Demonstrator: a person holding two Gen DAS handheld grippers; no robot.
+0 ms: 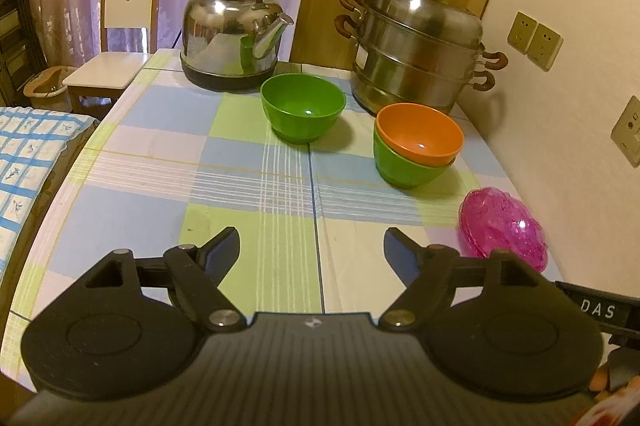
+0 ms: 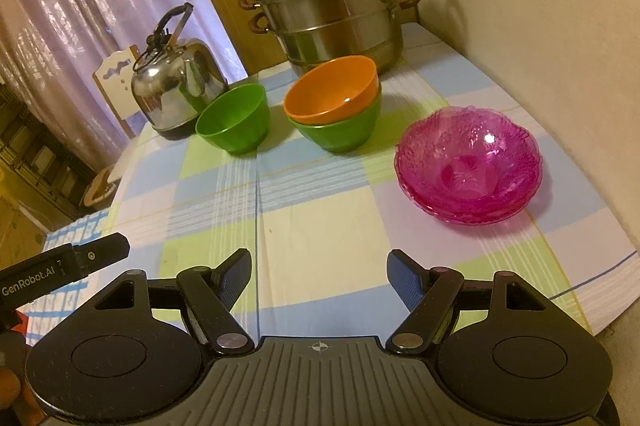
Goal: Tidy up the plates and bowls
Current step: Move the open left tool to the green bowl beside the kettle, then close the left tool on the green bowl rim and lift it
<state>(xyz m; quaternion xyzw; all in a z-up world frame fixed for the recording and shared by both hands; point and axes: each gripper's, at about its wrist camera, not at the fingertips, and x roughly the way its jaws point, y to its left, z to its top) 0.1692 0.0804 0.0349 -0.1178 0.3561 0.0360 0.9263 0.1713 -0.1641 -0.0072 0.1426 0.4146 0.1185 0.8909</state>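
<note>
On the checked counter (image 1: 160, 162), going left to right, a lone green bowl (image 1: 303, 107) stands by the kettle (image 1: 232, 38); an orange bowl (image 1: 419, 133) nests in a second green bowl (image 1: 404, 166) before the steamer pot (image 1: 420, 50); pink glass dishes (image 2: 468, 166) are stacked at the right. Both the left tongs (image 1: 312, 250) and right tongs (image 2: 319, 272) hover spread apart and empty. The lone bowl lies straight ahead of the left tongs, likely the nearer arm for it.

Lone green bowl (image 1: 303, 107) upright at centre of the bench, orange bowl (image 1: 418, 133) nested tilted inside a second green bowl (image 1: 404, 165) to its right, stacked translucent pink glass bowls (image 2: 468, 164) nearer, far right
</note>
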